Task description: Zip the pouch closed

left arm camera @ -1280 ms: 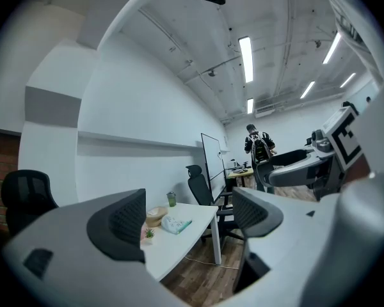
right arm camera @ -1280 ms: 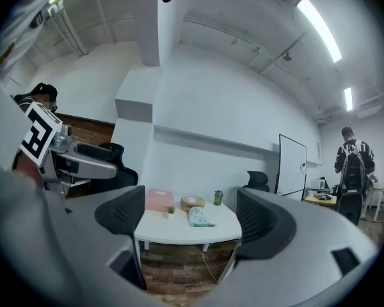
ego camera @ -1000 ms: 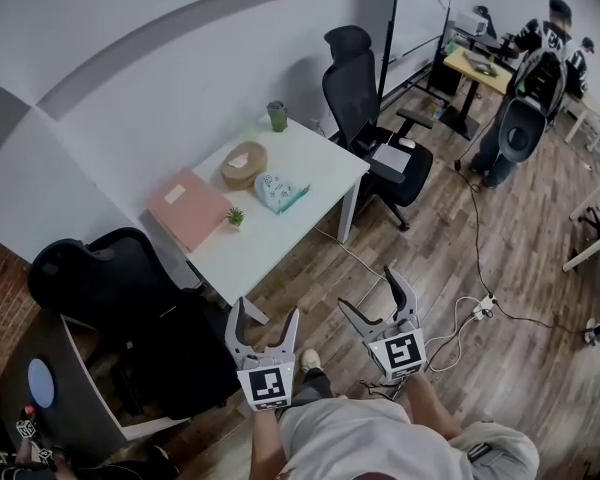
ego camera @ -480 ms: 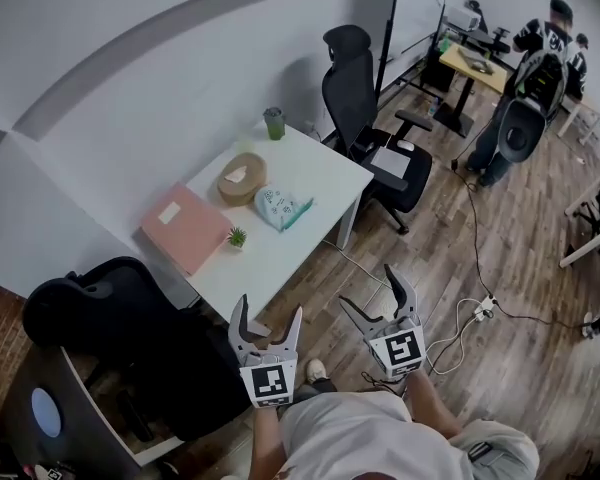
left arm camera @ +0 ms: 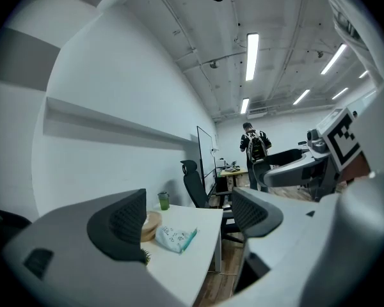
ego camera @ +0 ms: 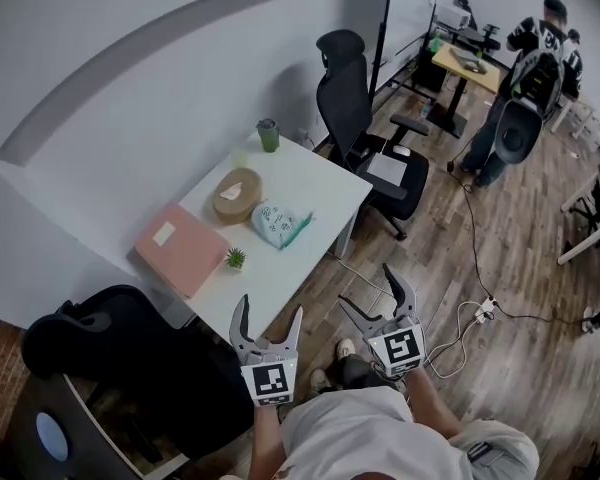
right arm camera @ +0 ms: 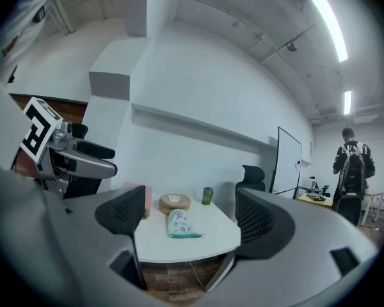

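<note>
Approaching the table (ego camera: pixel 325 178), I carry the left gripper (ego camera: pixel 270 310) and right gripper (ego camera: pixel 370 290) with fingers spread wide, holding nothing. The pouch (ego camera: pixel 280 224) lies well ahead of both fingertips (teal zipper edge visible). I should pin the fabric with one, then draw the slider with the other.

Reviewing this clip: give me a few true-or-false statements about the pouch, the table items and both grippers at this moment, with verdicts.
1. The left gripper and the right gripper both have their jaws apart with nothing between them. True.
2. The white patterned pouch with teal edge lies on the wooden floor. False: it lies on the white table.
3. The green cup stands at the table's far corner, by the wall. True.
4. The right gripper is touching the pouch. False: neither gripper reaches it.
5. The flat pink folder lies under the pouch. False: they lie apart.
</note>
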Available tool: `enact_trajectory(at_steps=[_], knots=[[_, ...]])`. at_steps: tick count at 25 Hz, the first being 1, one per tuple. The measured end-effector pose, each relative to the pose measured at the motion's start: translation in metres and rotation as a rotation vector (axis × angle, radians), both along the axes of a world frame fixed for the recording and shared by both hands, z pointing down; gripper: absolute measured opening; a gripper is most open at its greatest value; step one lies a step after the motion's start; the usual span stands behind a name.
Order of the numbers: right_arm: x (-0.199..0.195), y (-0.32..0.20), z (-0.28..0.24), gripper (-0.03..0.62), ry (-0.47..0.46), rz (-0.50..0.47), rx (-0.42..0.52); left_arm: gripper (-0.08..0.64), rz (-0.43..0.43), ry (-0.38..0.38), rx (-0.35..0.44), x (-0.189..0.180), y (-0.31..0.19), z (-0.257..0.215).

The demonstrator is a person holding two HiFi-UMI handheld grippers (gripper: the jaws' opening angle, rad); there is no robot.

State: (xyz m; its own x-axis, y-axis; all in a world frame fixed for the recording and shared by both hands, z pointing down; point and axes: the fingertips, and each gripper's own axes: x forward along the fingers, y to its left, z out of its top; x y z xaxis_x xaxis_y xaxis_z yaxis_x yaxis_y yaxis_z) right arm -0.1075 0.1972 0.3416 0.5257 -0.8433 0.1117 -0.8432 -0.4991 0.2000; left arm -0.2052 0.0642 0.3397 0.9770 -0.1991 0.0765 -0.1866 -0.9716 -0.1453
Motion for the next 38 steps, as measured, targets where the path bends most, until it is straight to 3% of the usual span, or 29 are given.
enact_trajectory(at_steps=[16, 38], knots=[[0.087, -0.055, 0.017, 0.443, -0.017, -0.043, -0.007, 0.405, -0.027, -0.012, -0.006, 0.082, -0.043, 0.017], [0.236, -0.127, 0.058, 0.425, -0.121, -0.338, -0.070, 0.405, -0.262, -0.123, -0.036, 0.214, -0.083, 0.052]])
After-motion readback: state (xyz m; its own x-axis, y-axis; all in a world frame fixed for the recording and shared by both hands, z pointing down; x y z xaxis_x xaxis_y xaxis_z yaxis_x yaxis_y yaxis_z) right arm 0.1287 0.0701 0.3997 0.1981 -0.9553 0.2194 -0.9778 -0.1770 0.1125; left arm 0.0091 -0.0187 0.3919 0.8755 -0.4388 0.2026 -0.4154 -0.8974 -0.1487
